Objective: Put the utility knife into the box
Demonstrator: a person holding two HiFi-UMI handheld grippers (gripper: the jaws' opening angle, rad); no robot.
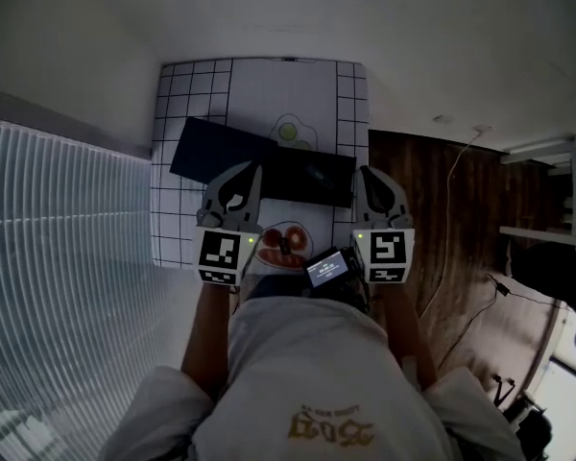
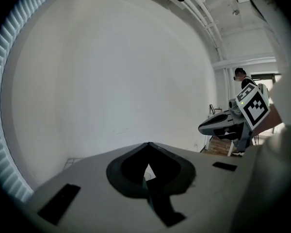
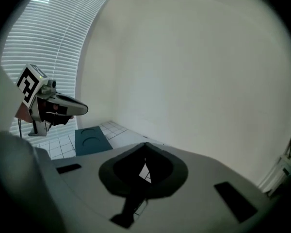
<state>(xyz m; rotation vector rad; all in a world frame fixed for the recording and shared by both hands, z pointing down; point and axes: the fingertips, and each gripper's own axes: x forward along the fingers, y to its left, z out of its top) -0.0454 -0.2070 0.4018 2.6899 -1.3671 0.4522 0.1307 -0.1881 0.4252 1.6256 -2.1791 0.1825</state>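
Note:
A dark box (image 1: 307, 176) lies open on the gridded white mat (image 1: 187, 113), its flat dark-blue part (image 1: 216, 147) spread to the left. In the right gripper view that part shows as a teal panel (image 3: 92, 140) with round recesses. A small red and orange shape (image 1: 283, 245) lies on the mat near me; I cannot tell if it is the utility knife. My left gripper (image 1: 252, 168) hovers over the box's left half, and my right gripper (image 1: 365, 173) hangs by its right end. Both sets of jaws meet at their tips, shut on nothing, in their own views (image 2: 148, 144) (image 3: 145, 144).
The table stands against a white wall, with window blinds (image 1: 58, 219) to its left. Dark wooden floor (image 1: 461, 219) with a cable lies to the right, shelving beyond it. A small lit screen (image 1: 326, 267) sits at my chest.

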